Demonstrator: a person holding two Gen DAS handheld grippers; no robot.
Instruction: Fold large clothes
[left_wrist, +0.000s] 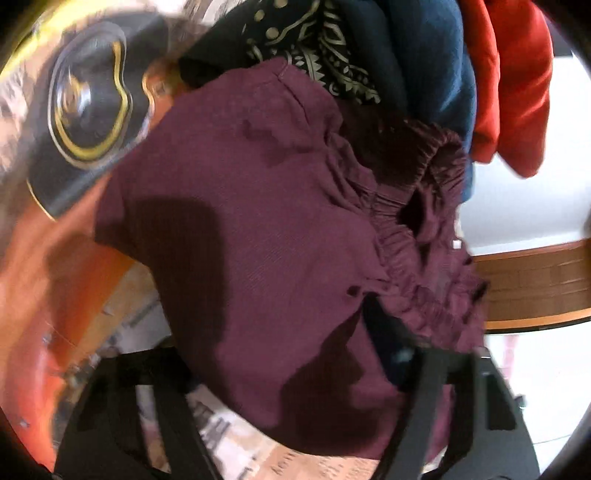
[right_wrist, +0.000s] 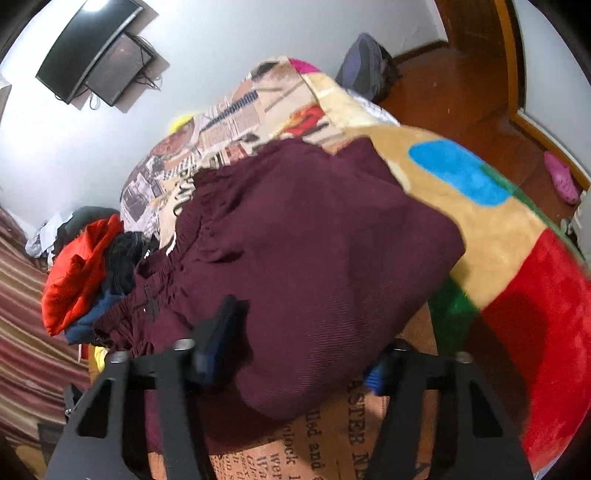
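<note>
A bed (right_wrist: 517, 236) with a soft, bright blanket sits by white walls and a wood floor. The ribbed maroon pants (right_wrist: 314, 240) with a bunchy waistband lie folded on it. The right tool (right_wrist: 295, 354) straddles their edge, half wide. The left tool (left_wrist: 280, 398) does too.

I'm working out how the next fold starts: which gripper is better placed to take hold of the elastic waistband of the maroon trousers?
Probably the left gripper: the waistband of the maroon trousers bunches right by its fingers. The right gripper straddles plain cloth, waistband further off.
</note>
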